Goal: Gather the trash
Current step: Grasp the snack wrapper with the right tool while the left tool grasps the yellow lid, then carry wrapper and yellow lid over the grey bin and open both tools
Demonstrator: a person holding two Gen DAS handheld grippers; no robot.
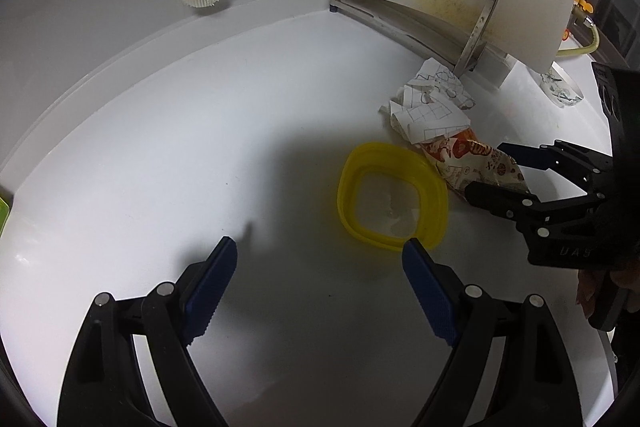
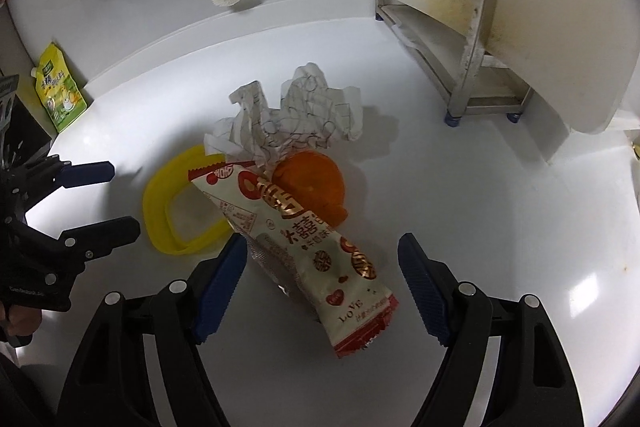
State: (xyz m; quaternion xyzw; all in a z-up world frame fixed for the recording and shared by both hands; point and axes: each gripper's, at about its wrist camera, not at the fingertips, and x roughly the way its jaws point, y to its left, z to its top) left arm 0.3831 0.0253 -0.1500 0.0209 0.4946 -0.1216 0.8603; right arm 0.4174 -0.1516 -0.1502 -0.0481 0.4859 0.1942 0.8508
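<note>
Trash heap on the glossy white surface [image 2: 480,207].
Glossy printed snack wrapper [image 2: 304,247] lies between the right gripper [image 2: 322,259] jaws, apart and untouching; crumpled paper [image 2: 296,115] at 12 o'clock, translucent yellow ring [image 2: 160,203] at 10. Left gripper [image 1: 320,259] jaws apart, empty.

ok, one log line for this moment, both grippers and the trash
left gripper: open, empty, beside yellow plastic ring | right gripper: open, straddling red-and-white snack wrapper, not gripping | crumpled white paper: on counter
</note>
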